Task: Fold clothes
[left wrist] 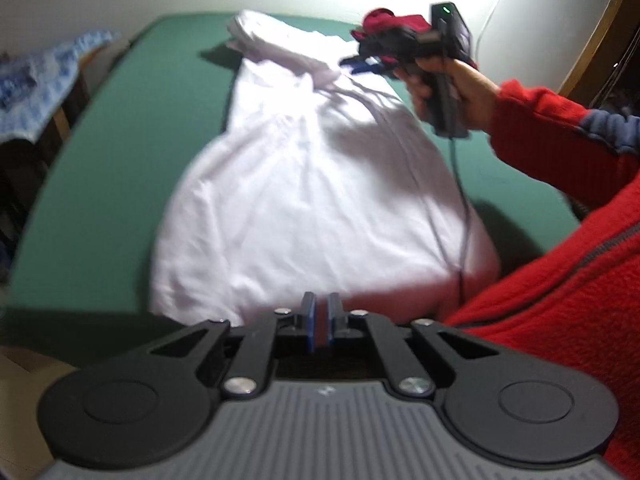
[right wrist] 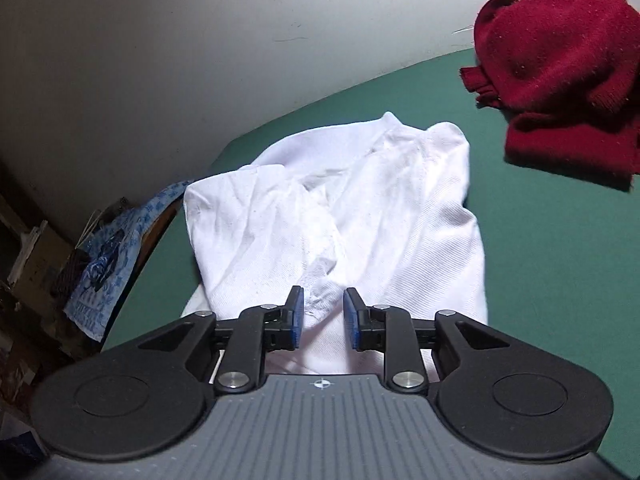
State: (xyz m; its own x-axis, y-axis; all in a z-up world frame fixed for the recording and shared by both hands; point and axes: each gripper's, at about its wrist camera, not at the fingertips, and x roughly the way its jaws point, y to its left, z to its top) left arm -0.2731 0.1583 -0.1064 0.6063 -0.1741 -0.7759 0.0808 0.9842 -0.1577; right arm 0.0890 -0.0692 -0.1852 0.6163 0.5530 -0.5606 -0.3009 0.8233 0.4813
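A white shirt (left wrist: 316, 184) lies lengthwise on the green table (left wrist: 100, 184), sleeves folded in toward its far end. My left gripper (left wrist: 321, 312) is shut and empty, just above the shirt's near hem. My right gripper (left wrist: 366, 65), seen in the left wrist view, hovers over the far right part of the shirt. In the right wrist view the right gripper (right wrist: 323, 312) is open with nothing between its pads, above the folded collar end of the shirt (right wrist: 360, 208).
A dark red garment (right wrist: 560, 72) lies bunched at the table's far right, also in the left wrist view (left wrist: 394, 20). A blue patterned cloth (right wrist: 108, 256) hangs off furniture left of the table. The person's red sleeve (left wrist: 560, 136) and a cable cross the right side.
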